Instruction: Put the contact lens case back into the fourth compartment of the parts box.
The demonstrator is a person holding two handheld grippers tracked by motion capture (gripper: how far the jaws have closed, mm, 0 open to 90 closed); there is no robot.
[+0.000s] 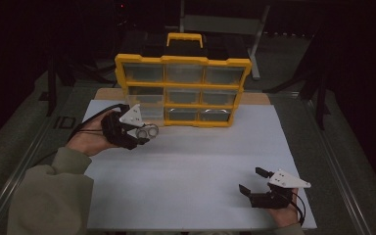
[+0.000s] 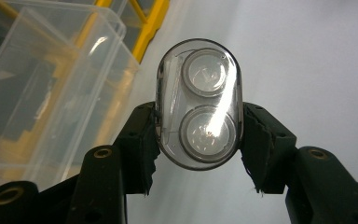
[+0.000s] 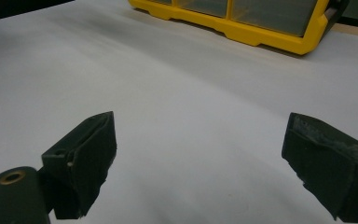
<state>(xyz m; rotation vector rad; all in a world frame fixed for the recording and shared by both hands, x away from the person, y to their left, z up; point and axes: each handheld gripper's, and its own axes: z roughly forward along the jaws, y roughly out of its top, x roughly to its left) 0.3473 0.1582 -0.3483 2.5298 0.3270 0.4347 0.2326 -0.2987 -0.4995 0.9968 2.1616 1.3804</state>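
A clear oval case with two round wells point(image 2: 198, 105) is clamped between the black jaws of my left gripper point(image 2: 198, 144). In the high view that gripper point(image 1: 142, 134) holds the case point(image 1: 147, 131) just above the white mat, in front of the lower left corner of the yellow organizer point(image 1: 183, 61). A clear drawer point(image 2: 42, 93) stands pulled out of the organizer, close on the left of the case. My right gripper point(image 1: 254, 180) rests open near the mat's front right corner, jaws wide apart with nothing between them point(image 3: 200, 158).
The yellow organizer with its clear drawers stands upright at the back of the white mat point(image 1: 200, 161), its black-and-yellow handle point(image 1: 185, 39) on top. Its yellow base point(image 3: 242, 28) lies far ahead of the right gripper. Dark surroundings ring the table.
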